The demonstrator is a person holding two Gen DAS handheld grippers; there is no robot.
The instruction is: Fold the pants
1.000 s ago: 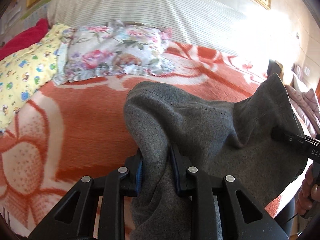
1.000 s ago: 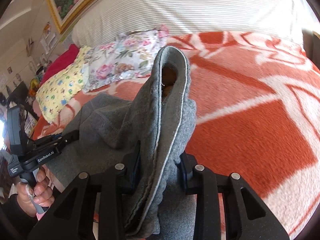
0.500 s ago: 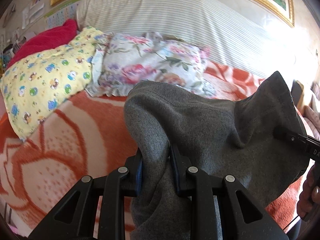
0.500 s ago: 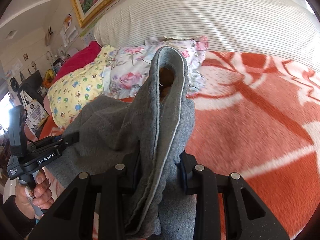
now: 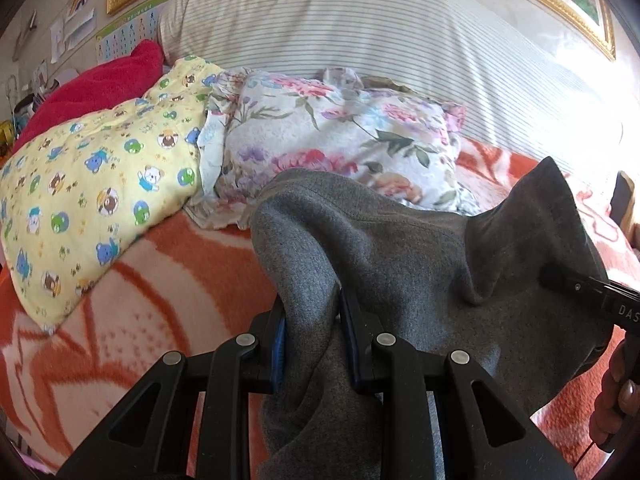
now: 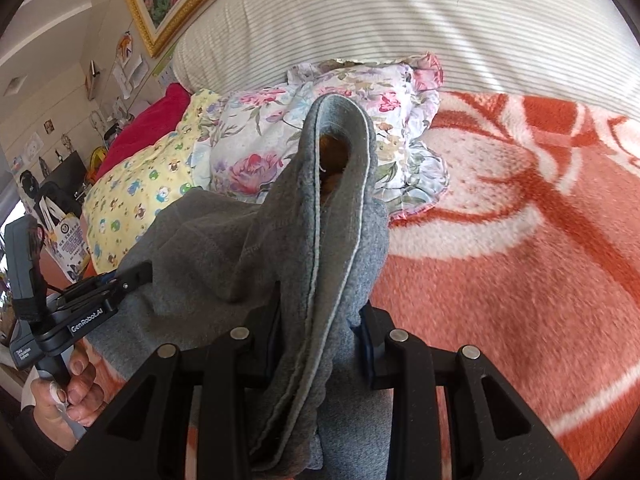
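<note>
Grey fleece pants (image 5: 420, 264) hang stretched between my two grippers above an orange-and-cream blanket (image 5: 168, 292). My left gripper (image 5: 312, 332) is shut on a bunched fold of the pants near one end of the edge. My right gripper (image 6: 320, 336) is shut on the other end, where a hemmed opening (image 6: 340, 152) stands up in a loop. In the left wrist view the right gripper (image 5: 560, 280) pinches the cloth at the far right. The right wrist view shows the left gripper (image 6: 132, 276) at the left, held by a hand (image 6: 68, 388).
A floral pillow (image 5: 340, 140) and a yellow cartoon-print pillow (image 5: 92, 176) lie ahead on the bed, with a red cushion (image 5: 100, 84) behind them. A striped headboard cushion (image 5: 360, 32) runs along the back. Cluttered shelves and a bag (image 6: 64, 236) stand off the bed's left side.
Both grippers have carried the pants across the bed toward the pillows, which now loom larger and nearer. The grips have not changed.
</note>
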